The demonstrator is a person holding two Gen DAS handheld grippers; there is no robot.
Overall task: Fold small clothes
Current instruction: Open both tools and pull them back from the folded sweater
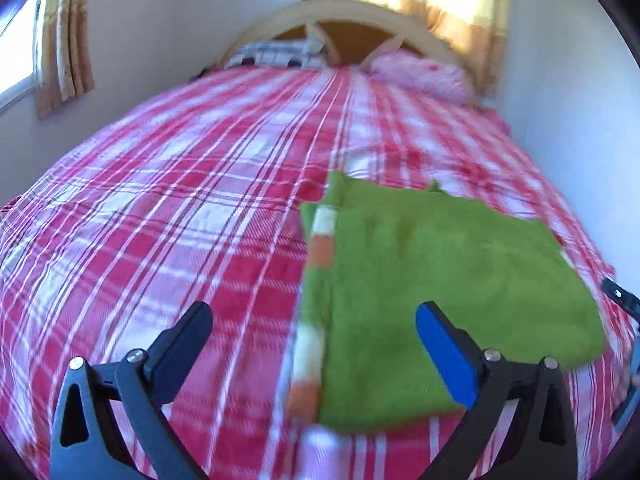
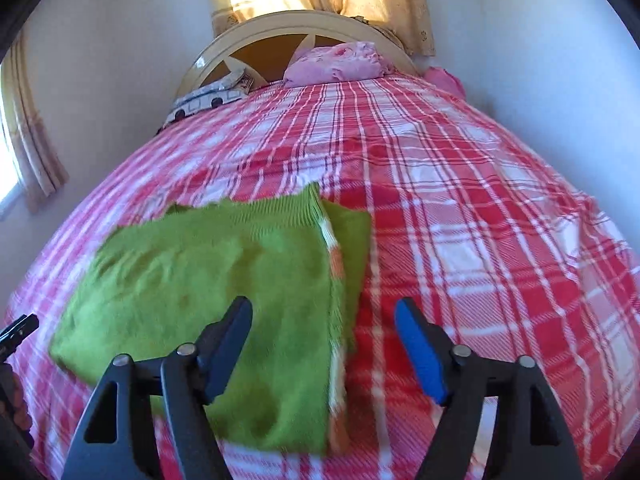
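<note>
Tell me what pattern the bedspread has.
Red, pink and white plaid bedspread; the right wrist view shows it sharpest.

Bed covered by red/white plaid bedspread [image 2: 460, 208], fills most of both views. Far end: arched cream headboard [image 2: 224, 46] with orange-brown panels between the spokes. Pink floral pillow [image 2: 340, 62] leans on it, far right; checked dark/white pillow [image 1: 276, 54] lies flat, far left. Another pink item [image 2: 444, 78] at far right bed edge, can't tell what. Yellow-tan curtain [image 2: 384, 8] behind the headboard, backlit and blown out. Second curtain [image 1: 66, 40] beside window [image 1: 16, 44] on left wall. White walls [image 2: 120, 64] both sides. Left wrist view is blurred.
</note>
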